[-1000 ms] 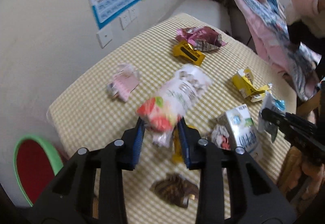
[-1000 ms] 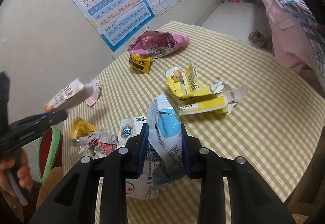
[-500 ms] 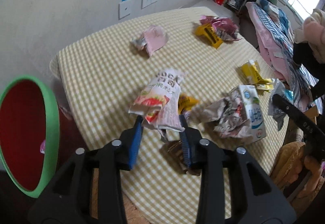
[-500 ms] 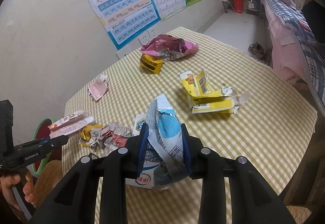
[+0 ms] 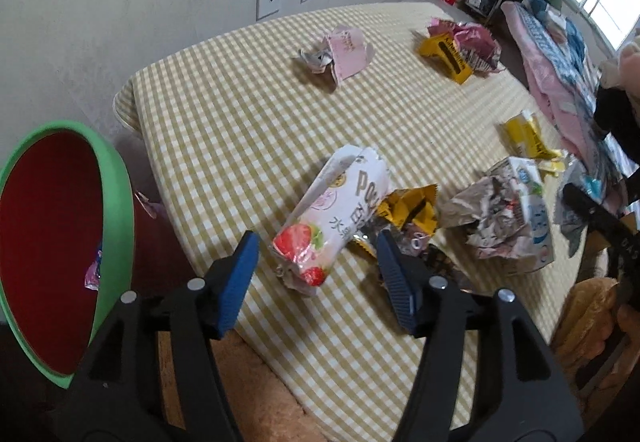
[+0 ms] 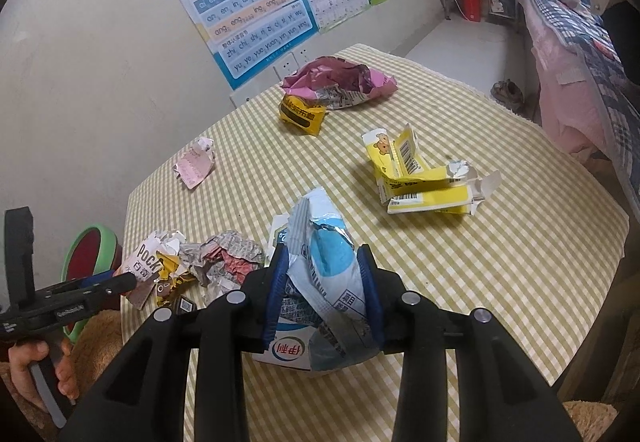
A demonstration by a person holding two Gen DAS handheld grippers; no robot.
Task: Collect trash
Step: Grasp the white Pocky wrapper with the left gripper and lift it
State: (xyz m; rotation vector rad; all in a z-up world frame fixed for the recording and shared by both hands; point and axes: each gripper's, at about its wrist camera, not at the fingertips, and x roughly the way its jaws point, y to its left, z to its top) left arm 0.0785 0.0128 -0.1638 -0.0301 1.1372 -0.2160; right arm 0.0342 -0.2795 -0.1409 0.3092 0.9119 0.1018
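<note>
- Since a moment ago, my left fingers (image 5: 318,274) have parted: the strawberry Pocky wrapper (image 5: 336,226) sits loose between them, touching neither pad, at the bench (image 5: 224,113) edge, not in the green-rimmed bin (image 5: 116,201) left of them.
- Judgement: dropped short; it needs re-gripping.
- My right fingers (image 6: 324,294) stay clenched on the blue-and-white wrapper (image 6: 324,262), above the milk carton (image 6: 288,352).
</note>
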